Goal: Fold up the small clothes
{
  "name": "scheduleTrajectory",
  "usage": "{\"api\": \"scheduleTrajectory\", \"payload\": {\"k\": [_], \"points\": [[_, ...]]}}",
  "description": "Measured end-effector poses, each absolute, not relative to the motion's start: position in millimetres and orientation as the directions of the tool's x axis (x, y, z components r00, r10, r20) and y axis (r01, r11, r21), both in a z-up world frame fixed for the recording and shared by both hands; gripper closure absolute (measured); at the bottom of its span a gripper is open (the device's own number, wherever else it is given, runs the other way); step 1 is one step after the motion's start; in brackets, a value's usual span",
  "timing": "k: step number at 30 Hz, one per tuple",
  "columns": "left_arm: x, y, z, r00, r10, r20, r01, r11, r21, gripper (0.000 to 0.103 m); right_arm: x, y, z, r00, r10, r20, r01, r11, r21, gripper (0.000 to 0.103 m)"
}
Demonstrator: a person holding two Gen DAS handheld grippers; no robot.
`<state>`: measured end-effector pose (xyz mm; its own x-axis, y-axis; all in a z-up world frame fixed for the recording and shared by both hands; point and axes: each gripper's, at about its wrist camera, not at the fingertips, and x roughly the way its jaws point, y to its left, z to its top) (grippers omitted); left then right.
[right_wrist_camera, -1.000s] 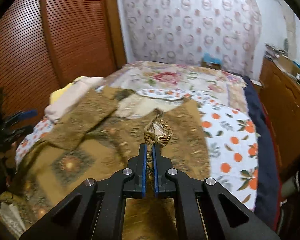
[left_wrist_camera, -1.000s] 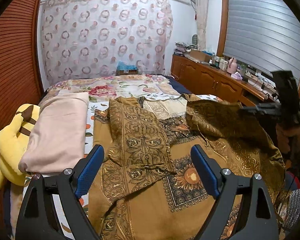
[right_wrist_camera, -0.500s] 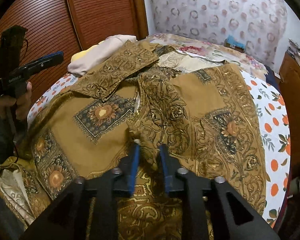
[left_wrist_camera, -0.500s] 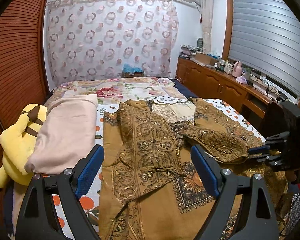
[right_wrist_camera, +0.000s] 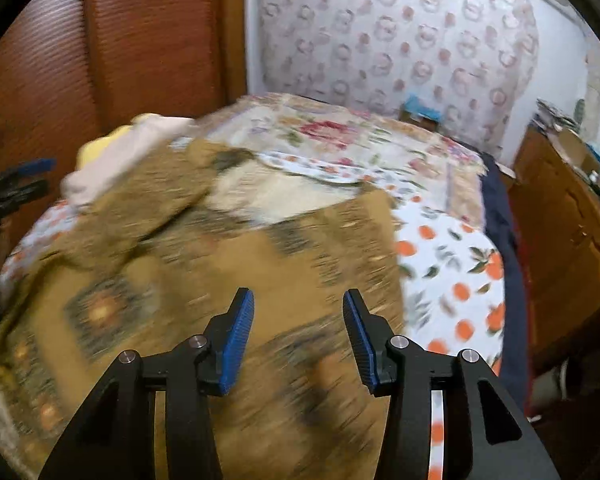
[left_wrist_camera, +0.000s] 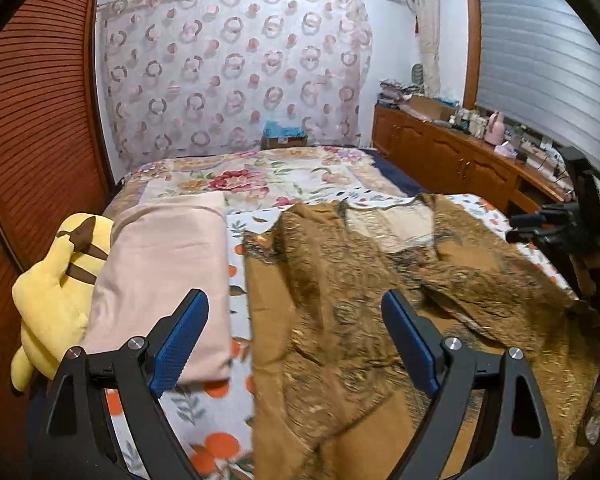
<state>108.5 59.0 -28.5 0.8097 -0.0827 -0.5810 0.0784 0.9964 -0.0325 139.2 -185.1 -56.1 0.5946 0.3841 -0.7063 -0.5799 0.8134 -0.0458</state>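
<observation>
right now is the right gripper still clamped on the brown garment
No, the right gripper has just been opening and nothing sits between its jaws above the brown garment.

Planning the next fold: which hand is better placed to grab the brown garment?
Probably right: its open tool hangs directly over the brown garment; the left tool straddles its edge beside the pink cloth.

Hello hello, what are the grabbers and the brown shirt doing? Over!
Left gripper open, empty. Right gripper jaws just opening, nothing between them. Brown shirt spread on bed, partly folded. Pink cloth beside it, clear.
</observation>
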Motion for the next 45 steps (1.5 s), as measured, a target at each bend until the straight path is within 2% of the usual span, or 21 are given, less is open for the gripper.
{"api": "scheduleTrajectory", "payload": {"k": [7,11,12,13,14,15,17,21,23,26,28,31,33,37,42,44,45], "points": [[135.2,77.0,-43.8,0.780,-0.054,-0.623,0.043,0.999,-0.032,0.014,217.3,-166.3,-81.0,0.587,0.304,-0.751,-0.509,0.859,-0.050,0.055],[143.1,77.2,-49.4,0.770,-0.056,-0.636,0.044,0.998,-0.034,0.014,231.0,-154.9,-83.3,0.579,0.324,-0.748,-0.526,0.850,-0.039,0.056],[144.1,75.7,-50.4,0.766,-0.057,-0.640,0.046,0.998,-0.033,0.014,231.8,-151.7,-84.2,0.571,0.342,-0.746,-0.544,0.838,-0.032,0.069],[145.3,74.6,-51.3,0.764,-0.059,-0.643,0.050,0.998,-0.032,0.014,235.9,-150.6,-88.2,0.562,0.354,-0.747,-0.560,0.828,-0.029,0.076],[146.5,73.7,-51.9,0.763,-0.061,-0.644,0.055,0.998,-0.030,0.014,234.4,-149.3,-88.4,0.563,0.359,-0.744,-0.569,0.821,-0.035,0.091],[147.8,71.9,-52.8,0.761,-0.063,-0.646,0.060,0.998,-0.026,0.014,233.6,-150.3,-87.0,0.570,0.364,-0.736,-0.572,0.820,-0.037,0.098],[149.6,69.2,-53.7,0.760,-0.064,-0.647,0.067,0.998,-0.021,0.014,234.7,-157.2,-82.9,0.608,0.355,-0.710,-0.554,0.830,-0.060,0.101],[153.4,66.2,-55.1,0.757,-0.065,-0.650,0.077,0.997,-0.010,0.014,248.5,-191.9,-77.7,0.664,0.279,-0.693,-0.421,0.906,-0.039,0.101],[155.3,64.6,-56.8,0.754,-0.062,-0.654,0.080,0.997,-0.003,0.014,257.7,-204.6,-77.1,0.707,0.173,-0.686,-0.314,0.946,-0.085,0.101],[158.5,66.1,-61.2,0.746,-0.048,-0.664,0.076,0.997,0.013,0.014,267.0,-221.5,-77.7,0.698,0.173,-0.695,-0.262,0.965,-0.023,0.101],[160.3,69.7,-62.2,0.745,-0.039,-0.666,0.065,0.998,0.014,0.014,259.2,-217.5,-73.4,0.703,0.234,-0.671,-0.311,0.950,0.005,0.098],[161.9,74.1,-62.4,0.740,-0.046,-0.671,0.059,0.998,-0.003,0.014,240.3,-198.2,-70.7,0.683,0.318,-0.657,-0.418,0.909,0.006,0.084],[162.4,73.4,-60.5,0.744,-0.046,-0.667,0.058,0.998,-0.004,0.014,227.6,-181.5,-74.6,0.643,0.370,-0.671,-0.486,0.874,0.016,0.062],[160.8,70.1,-58.4,0.747,-0.055,-0.662,0.070,0.998,-0.003,0.014,211.9,-149.3,-89.2,0.549,0.447,-0.707,-0.603,0.797,0.035,0.057],[158.8,67.8,-59.2,0.744,-0.074,-0.665,0.087,0.996,-0.013,0.014,213.7,-125.4,-113.7,0.502,0.410,-0.762,-0.652,0.758,-0.022,0.056],[158.0,66.7,-60.1,0.742,-0.076,-0.667,0.093,0.996,-0.011,0.014,216.6,-123.3,-117.4,0.517,0.415,-0.749,-0.658,0.752,-0.038,0.057],[158.0,66.2,-60.3,0.741,-0.075,-0.667,0.094,0.996,-0.008,0.014,216.2,-122.6,-116.4,0.515,0.425,-0.745,-0.666,0.745,-0.036,0.074]]}}
